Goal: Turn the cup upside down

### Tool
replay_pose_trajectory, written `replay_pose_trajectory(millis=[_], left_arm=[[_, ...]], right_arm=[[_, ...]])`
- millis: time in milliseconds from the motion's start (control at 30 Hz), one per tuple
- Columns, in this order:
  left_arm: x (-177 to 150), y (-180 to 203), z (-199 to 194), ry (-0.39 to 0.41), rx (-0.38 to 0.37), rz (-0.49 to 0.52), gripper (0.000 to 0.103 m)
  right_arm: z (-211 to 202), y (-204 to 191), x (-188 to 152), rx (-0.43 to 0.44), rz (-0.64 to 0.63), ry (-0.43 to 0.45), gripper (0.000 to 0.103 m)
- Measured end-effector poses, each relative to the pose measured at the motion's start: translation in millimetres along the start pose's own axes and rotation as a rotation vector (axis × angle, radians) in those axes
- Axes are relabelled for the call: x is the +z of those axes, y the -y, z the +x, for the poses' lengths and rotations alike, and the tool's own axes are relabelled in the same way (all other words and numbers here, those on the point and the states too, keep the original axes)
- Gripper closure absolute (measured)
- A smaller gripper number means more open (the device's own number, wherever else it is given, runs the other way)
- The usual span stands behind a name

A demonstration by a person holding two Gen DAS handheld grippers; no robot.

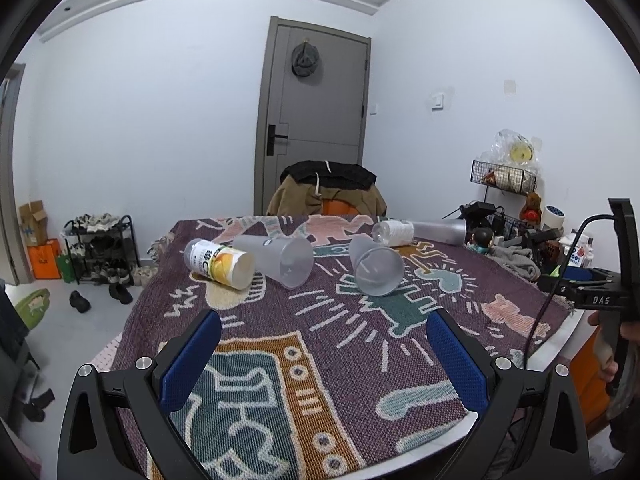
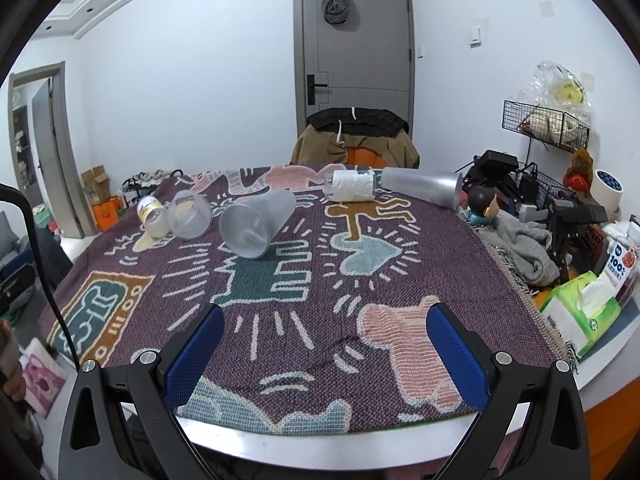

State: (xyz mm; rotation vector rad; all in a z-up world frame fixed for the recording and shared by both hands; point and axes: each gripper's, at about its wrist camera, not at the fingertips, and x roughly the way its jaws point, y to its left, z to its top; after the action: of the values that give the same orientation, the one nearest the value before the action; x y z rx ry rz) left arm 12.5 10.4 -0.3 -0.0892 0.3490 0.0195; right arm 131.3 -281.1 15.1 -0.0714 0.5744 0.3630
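Both claws released, cups lying on their sides.
Left gripper (image 1: 324, 354) and right gripper (image 2: 325, 348) hold nothing; nearest cup (image 2: 256, 222) may roll across the woven cloth (image 2: 360, 280) if nudged off-centre.

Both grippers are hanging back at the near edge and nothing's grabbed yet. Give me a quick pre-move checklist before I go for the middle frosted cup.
1. Left gripper open and empty: ok.
2. Right gripper open and empty: ok.
3. Middle frosted cup in view of both cameras, lying on its side, mouth toward the grippers: ok.
4. Room around it: apart from the second frosted cup on its left; whether a finger fits between them: cannot tell.
5. Orange-label bottle lies against that second cup and could roll if bumped: not ok.
6. Bare patterned tablecloth in front for setting the cup mouth-down: ok.
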Motion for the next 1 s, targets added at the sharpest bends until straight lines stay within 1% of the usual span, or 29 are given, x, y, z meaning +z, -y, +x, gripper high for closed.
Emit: replay_pose_trajectory(millis=[300, 433, 533, 600, 633, 733, 867, 1000], left_arm=[[24.7, 9.2, 21.7, -0.018, -0.014, 0.038, 0.0], [32.6, 12.3, 30.3, -0.021, -0.023, 0.041, 0.0], [38.3, 13.9, 37.0, -0.019, -0.035, 0.032, 0.0], [41.7, 14.9, 42.5, -0.016, -0.04, 0.026, 0.0], [43.6, 15.3, 45.6, -0.015, -0.042, 0.024, 0.0], [48.2, 17.3, 54.4, -0.013, -0.05, 0.017, 0.0], [55.2, 18.6, 64.0, -0.007, -0.057, 0.009, 0.0], [61.4, 18.2, 70.6, 0.01, -0.059, -0.002, 0.0]], right_arm=[[-5.4, 13.2, 12.7, -0.001, 0.05, 0.038, 0.001], [-3.7, 11.5, 26.0, -0.01, 0.051, 0.049, 0.001], [3.0, 8.8, 41.7, -0.049, 0.017, 0.059, 0.001], [13.3, 7.6, 55.1, -0.047, 0.01, 0.035, 0.001], [15.7, 8.8, 60.3, -0.045, 0.008, 0.036, 0.001], [21.3, 6.2, 79.5, -0.074, -0.004, 0.056, 0.001], [24.5, 6.3, 107.2, -0.088, -0.021, 0.103, 0.001], [33.4, 10.6, 133.9, -0.127, -0.065, 0.115, 0.001]])
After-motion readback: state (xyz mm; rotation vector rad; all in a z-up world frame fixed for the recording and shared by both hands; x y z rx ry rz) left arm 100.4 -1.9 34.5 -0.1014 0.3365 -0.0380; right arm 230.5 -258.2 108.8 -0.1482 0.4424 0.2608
